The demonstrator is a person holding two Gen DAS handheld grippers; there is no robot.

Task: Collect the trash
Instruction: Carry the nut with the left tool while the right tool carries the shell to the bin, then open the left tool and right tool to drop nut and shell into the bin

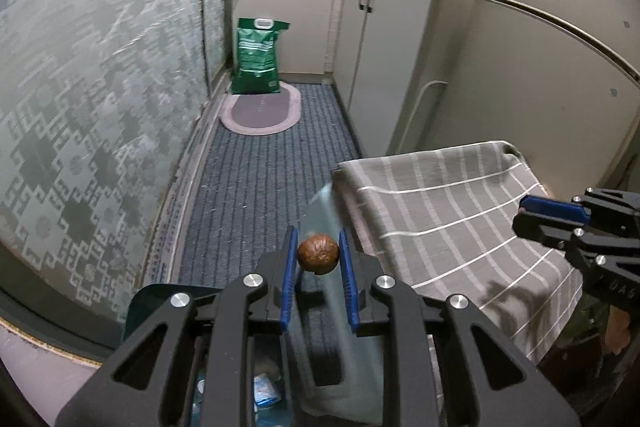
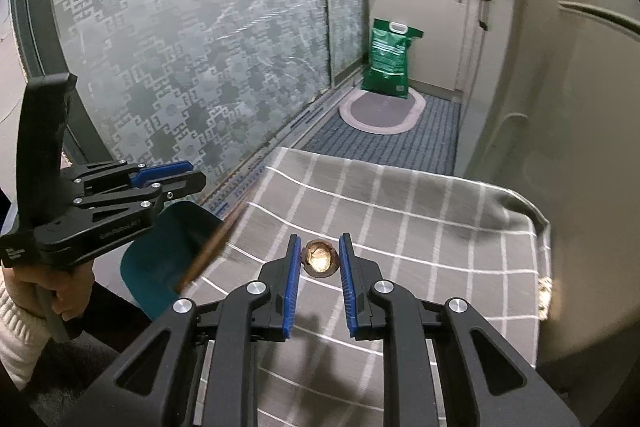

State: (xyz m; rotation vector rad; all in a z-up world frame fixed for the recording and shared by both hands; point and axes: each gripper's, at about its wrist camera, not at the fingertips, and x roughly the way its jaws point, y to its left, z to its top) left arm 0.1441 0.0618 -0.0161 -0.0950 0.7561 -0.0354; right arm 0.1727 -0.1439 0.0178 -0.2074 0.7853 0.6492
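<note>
Far left, patterned frosted glass door (image 2: 192, 39) along the striped floor mat (image 1: 256, 187). At the left edge of the table, left gripper (image 1: 319, 255) pinching a brown round shell (image 1: 318, 253) between blue pads (image 1: 289, 279), out past the table's glass rim (image 1: 328, 227), above the mat. Just below, a teal bin (image 2: 160, 259), with something pale blue inside, too blurred to name. Over the middle of the checked grey tablecloth (image 2: 420, 227), right gripper (image 2: 320, 259) clamping a walnut half shell (image 2: 319, 259), hollow side toward the camera, squarely between the fingertips. Far back, green bag (image 1: 258, 57) on an oval rug (image 1: 260, 113); white cabinets (image 1: 384, 39) to the right.
</note>
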